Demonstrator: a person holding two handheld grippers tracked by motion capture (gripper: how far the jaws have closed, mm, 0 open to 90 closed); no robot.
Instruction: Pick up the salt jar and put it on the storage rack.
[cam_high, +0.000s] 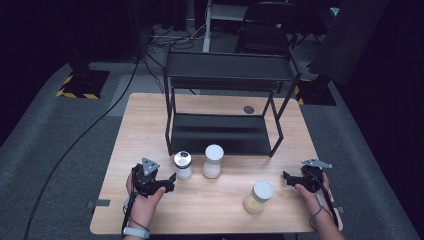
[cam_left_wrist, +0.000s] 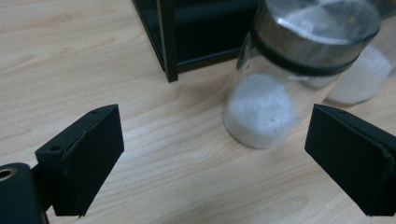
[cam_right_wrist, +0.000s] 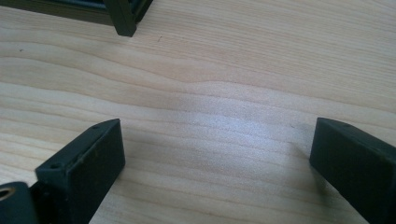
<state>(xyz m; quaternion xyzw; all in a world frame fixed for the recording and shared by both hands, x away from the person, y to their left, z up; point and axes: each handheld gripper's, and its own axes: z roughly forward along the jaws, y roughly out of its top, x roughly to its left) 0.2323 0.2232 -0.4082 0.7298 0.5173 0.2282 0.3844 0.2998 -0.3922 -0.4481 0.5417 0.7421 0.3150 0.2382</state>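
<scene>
Nearest the front edge of the tabletop (cam_high: 150, 215), the person's left hand (cam_high: 145, 200) comes in near the front-left corner and the right hand (cam_high: 312, 192) near the front-right corner, each wrapped round a gripper and held low over the wood with the wrist roughly level. The left gripper (cam_high: 167, 186) points toward the right edge, its jaws spread wide and holding nothing; in the left gripper view the metal-lidded jar (cam_left_wrist: 280, 88) of white powder stands upright just ahead, between the lines of the two jaws but not yet touched, which reads as a lining-up for a side grasp. The right gripper (cam_high: 287, 177) points toward the left edge, jaws likewise parted and empty, with bare wood under them in the right gripper view; it looks parked in readiness, not aimed at anything. Between the hands, nearer the front edge and right of centre, stands a white-lidded jar of yellowish powder (cam_high: 258, 196). Farther in, near the middle, the metal-lidded jar stands just beside a taller white-lidded jar of white powder (cam_high: 213, 161), apart from it. All three stand clear in front of the black two-tier metal rack (cam_high: 225, 100) along the far edge, probably staged for loading onto its empty shelves.
</scene>
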